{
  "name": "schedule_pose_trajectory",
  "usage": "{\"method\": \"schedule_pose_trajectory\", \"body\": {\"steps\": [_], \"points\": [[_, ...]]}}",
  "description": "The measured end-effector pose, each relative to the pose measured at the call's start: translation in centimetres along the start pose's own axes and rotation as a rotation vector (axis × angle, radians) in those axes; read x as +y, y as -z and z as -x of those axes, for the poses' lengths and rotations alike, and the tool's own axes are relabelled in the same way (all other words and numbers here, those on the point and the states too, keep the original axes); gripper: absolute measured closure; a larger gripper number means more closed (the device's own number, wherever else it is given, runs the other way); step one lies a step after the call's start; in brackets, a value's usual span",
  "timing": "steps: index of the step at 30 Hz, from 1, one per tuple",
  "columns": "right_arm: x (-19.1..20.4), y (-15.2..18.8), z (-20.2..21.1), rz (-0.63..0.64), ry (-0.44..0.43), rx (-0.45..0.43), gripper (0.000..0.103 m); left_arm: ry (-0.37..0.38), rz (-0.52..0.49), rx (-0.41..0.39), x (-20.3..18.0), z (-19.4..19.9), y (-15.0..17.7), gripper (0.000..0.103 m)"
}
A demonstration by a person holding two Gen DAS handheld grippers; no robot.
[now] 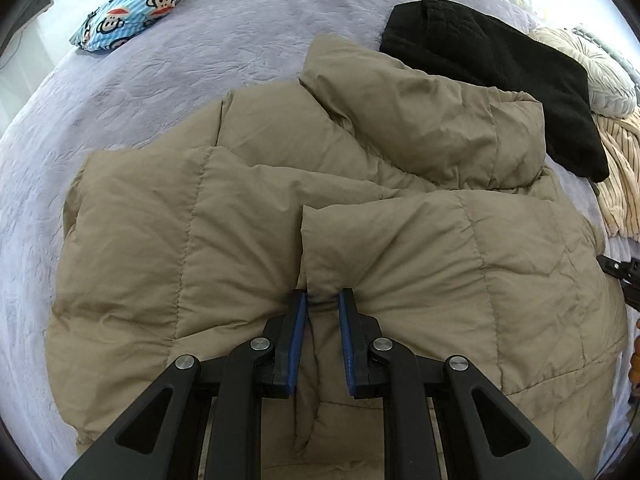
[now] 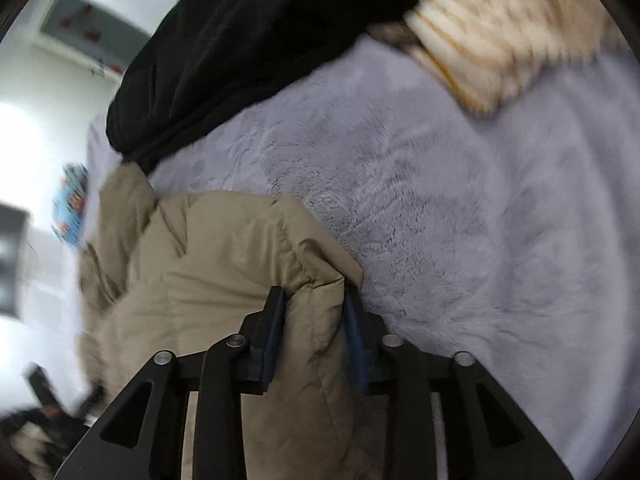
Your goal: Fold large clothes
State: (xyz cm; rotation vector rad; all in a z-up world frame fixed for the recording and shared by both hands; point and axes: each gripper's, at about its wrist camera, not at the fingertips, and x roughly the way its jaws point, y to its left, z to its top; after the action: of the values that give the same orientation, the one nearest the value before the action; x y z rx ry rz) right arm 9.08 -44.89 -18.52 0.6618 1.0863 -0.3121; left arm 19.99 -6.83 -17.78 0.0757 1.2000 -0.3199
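A large tan puffer jacket point(image 1: 280, 220) lies spread on a lilac bedspread point(image 1: 140, 80), one sleeve folded across its top. My left gripper point(image 1: 322, 298) is shut on a pinch of the jacket's near hem, fabric squeezed between the blue pads. In the right wrist view, my right gripper point(image 2: 314, 300) is shut on a thick fold at the jacket's edge point(image 2: 224, 248), over the bedspread point(image 2: 480, 220). The right wrist view is blurred by motion.
A folded black garment point(image 1: 500, 68) lies at the far right, also in the right wrist view point(image 2: 240, 40). A cream ribbed blanket point(image 1: 616, 168) and a pale cushion point(image 1: 600, 72) lie beside it. A blue monkey-print bundle point(image 1: 128, 12) sits at the far left.
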Motion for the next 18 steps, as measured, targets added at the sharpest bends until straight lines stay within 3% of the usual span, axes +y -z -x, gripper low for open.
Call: {"method": "schedule_pose_trajectory", "body": {"steps": [1, 5, 12, 14, 18], "points": [[1.0, 0.5, 1.0, 0.057, 0.051, -0.034, 0.059, 0.000, 0.002, 0.000, 0.0, 0.2, 0.0, 0.084], [3.0, 2.5, 3.6, 0.179, 0.110, -0.087, 0.059, -0.029, 0.003, -0.012, -0.1, 2.0, 0.0, 0.084], [2.0, 6.8, 7.1, 0.152, 0.090, -0.090, 0.059, 0.024, 0.018, -0.072, 0.5, 6.8, 2.2, 0.084], [1.8, 7.7, 6.7, 0.154, 0.089, -0.065, 0.059, 0.035, 0.003, -0.055, 0.3, 6.8, 2.9, 0.084], [0.9, 8.5, 4.7, 0.143, 0.102, -0.012, 0.059, -0.013, -0.033, -0.003, -0.2, 4.4, 4.0, 0.084]]}}
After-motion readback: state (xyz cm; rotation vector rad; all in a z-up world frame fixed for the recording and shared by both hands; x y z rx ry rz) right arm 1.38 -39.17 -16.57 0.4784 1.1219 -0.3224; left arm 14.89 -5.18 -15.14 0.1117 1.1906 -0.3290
